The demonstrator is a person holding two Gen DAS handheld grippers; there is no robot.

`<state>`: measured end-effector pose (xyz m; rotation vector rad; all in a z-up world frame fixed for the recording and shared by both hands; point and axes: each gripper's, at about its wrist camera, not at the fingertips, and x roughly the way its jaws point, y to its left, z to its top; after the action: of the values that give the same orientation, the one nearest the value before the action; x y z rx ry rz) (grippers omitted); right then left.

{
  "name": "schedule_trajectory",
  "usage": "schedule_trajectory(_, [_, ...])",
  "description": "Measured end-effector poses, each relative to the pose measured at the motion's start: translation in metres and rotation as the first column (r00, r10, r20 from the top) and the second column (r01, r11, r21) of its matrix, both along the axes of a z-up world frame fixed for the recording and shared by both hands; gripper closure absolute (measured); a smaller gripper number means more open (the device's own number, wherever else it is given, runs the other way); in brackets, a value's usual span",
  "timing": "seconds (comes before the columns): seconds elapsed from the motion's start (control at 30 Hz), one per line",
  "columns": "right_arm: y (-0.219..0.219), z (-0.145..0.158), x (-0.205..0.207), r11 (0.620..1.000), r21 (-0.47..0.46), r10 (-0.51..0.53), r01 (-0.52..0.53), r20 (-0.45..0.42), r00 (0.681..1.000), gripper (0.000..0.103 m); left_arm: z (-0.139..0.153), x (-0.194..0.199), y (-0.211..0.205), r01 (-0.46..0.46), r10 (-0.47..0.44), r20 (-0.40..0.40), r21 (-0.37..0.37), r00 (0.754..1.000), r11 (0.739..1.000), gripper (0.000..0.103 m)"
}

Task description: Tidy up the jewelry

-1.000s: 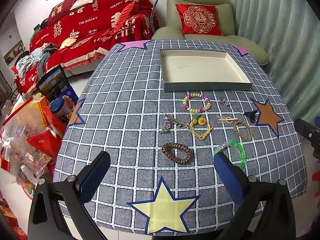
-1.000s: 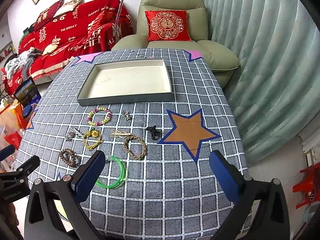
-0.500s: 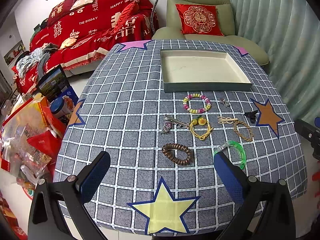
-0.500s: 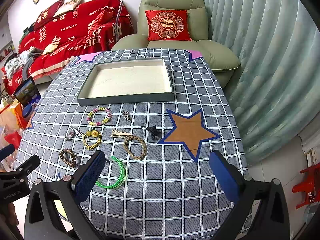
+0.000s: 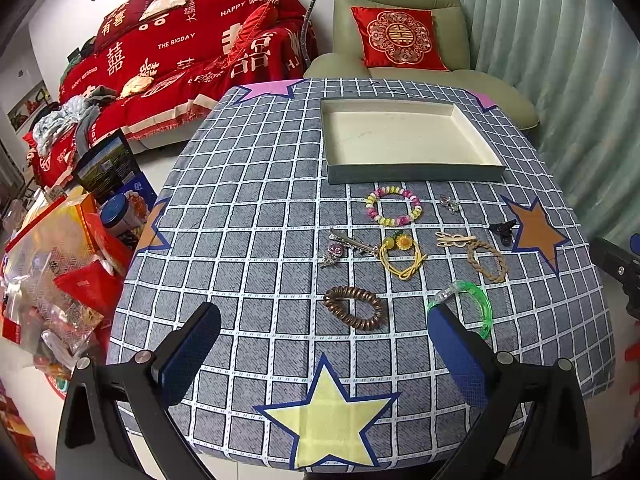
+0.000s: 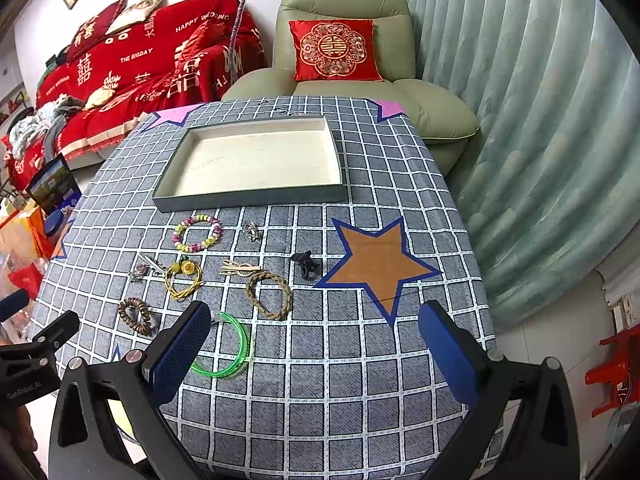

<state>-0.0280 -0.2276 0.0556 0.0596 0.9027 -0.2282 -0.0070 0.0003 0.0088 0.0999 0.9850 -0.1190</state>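
Observation:
An empty grey tray (image 5: 414,173) (image 6: 248,201) sits at the far side of the checked tablecloth. In front of it lie a pastel bead bracelet (image 5: 393,206) (image 6: 197,233), a yellow flower hair tie (image 5: 401,255) (image 6: 184,278), a brown coil hair tie (image 5: 355,307) (image 6: 136,316), a green bangle (image 5: 468,307) (image 6: 228,346), a braided bracelet (image 5: 487,261) (image 6: 269,294), a black claw clip (image 5: 503,231) (image 6: 306,265) and small clips. My left gripper (image 5: 320,356) and right gripper (image 6: 316,352) hover open and empty at the near edge.
A green armchair (image 6: 348,76) with a red cushion stands behind the table. A red-covered sofa (image 5: 172,64) is at the back left. Bags and boxes (image 5: 60,264) clutter the floor left of the table. A curtain (image 6: 540,140) hangs on the right.

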Motion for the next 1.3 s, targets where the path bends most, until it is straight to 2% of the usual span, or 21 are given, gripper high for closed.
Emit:
schedule_trajectory(0.73, [-0.002,-0.005,-0.001,1.0,0.003,0.003,-0.003,-0.008,1.0,0.0,-0.003,-0.001,0.002,-0.001,0.001,-0.004,0.002,1.0,1.0,0.0])
schedule_trajectory(0.93, [0.002,-0.011,0.003,1.0,0.013,-0.001,0.002,-0.037,0.999,0.0,-0.01,-0.002,0.007,-0.009,0.009,-0.02,0.0,1.0,1.0,0.0])
schedule_trajectory(1.1, [-0.003,-0.027,0.01,0.999,0.031,-0.024,0.028,-0.128,0.991,0.0,-0.02,0.005,0.015,-0.028,0.026,-0.077,-0.027,0.997,0.999,0.0])
schedule_trajectory(1.3, [-0.004,-0.051,0.021,0.993,0.112,0.004,0.023,-0.235,0.972,0.0,-0.051,0.024,0.029,-0.095,0.081,-0.226,-0.048,0.971,0.994,0.0])
